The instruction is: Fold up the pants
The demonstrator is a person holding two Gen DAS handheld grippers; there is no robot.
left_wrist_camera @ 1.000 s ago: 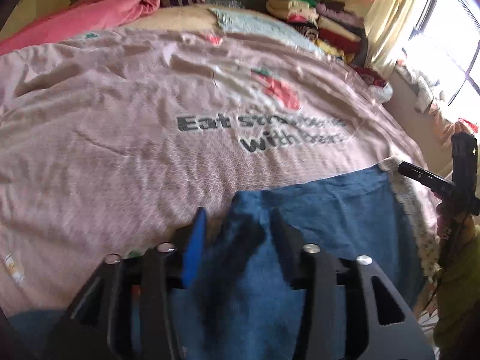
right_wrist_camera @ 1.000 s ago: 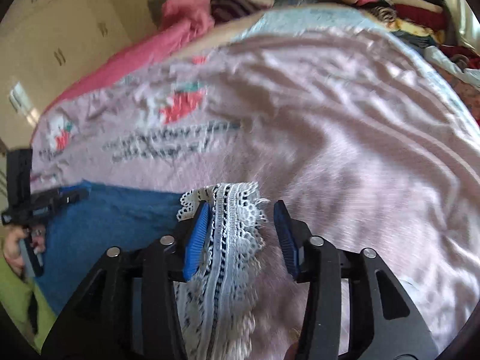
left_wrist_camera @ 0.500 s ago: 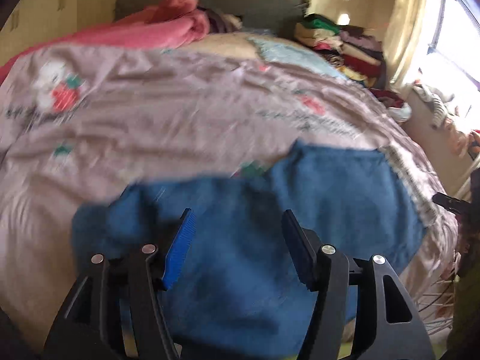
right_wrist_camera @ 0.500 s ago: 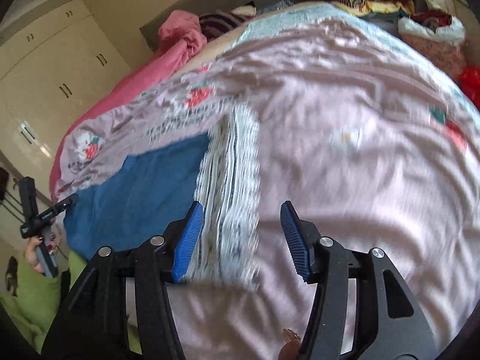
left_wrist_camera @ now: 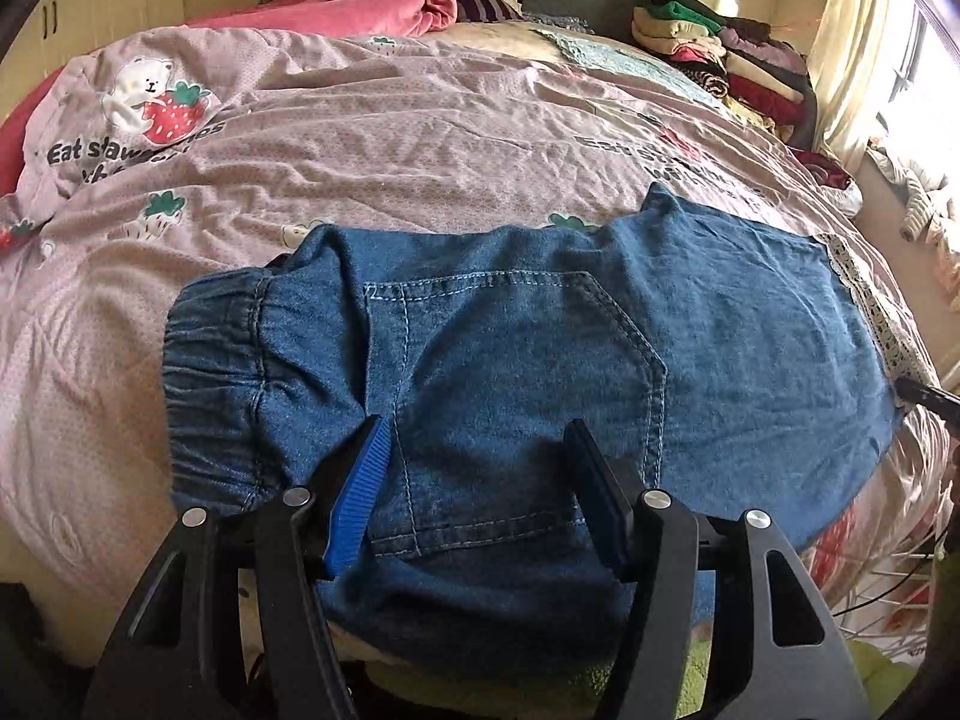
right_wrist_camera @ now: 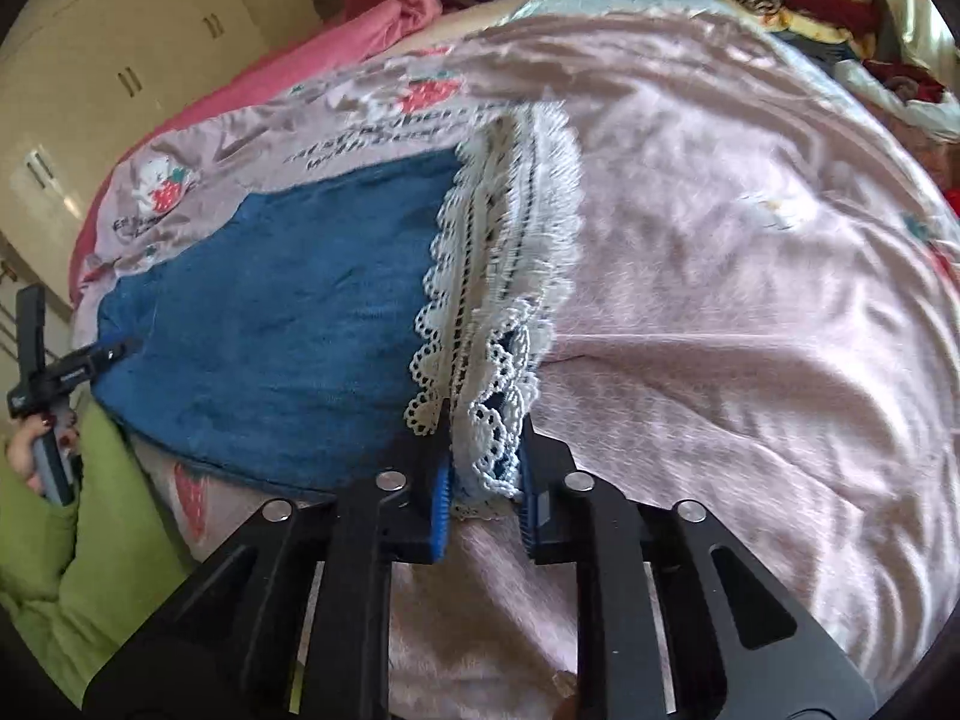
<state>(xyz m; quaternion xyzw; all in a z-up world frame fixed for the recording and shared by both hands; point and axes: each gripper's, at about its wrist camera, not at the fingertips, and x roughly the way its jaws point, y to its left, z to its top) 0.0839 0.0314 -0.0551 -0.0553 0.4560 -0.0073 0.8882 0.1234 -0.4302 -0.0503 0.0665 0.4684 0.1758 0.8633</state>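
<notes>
Blue denim pants (left_wrist_camera: 540,360) lie flat on the pink bedspread, elastic waistband (left_wrist_camera: 210,372) at the left, white lace hem (left_wrist_camera: 858,294) at the right. My left gripper (left_wrist_camera: 474,480) is open and hovers over the back pocket (left_wrist_camera: 516,396) near the waist end. In the right wrist view the pants (right_wrist_camera: 288,300) stretch left and the lace hem (right_wrist_camera: 498,312) runs down into my right gripper (right_wrist_camera: 483,474), which is shut on the hem's near corner. The left gripper's tip (right_wrist_camera: 90,360) shows at the far left.
The pink strawberry-print bedspread (left_wrist_camera: 390,138) covers the bed. A pink blanket (left_wrist_camera: 372,0) and a stack of folded clothes (left_wrist_camera: 720,54) sit at the head end. A green sleeve (right_wrist_camera: 72,540) lies by the bed's near edge. Cream wardrobes (right_wrist_camera: 120,60) stand behind.
My left gripper let go of the waist end, opened and pulled back over the flat pants. My right gripper closed on the lace hem's near corner.
</notes>
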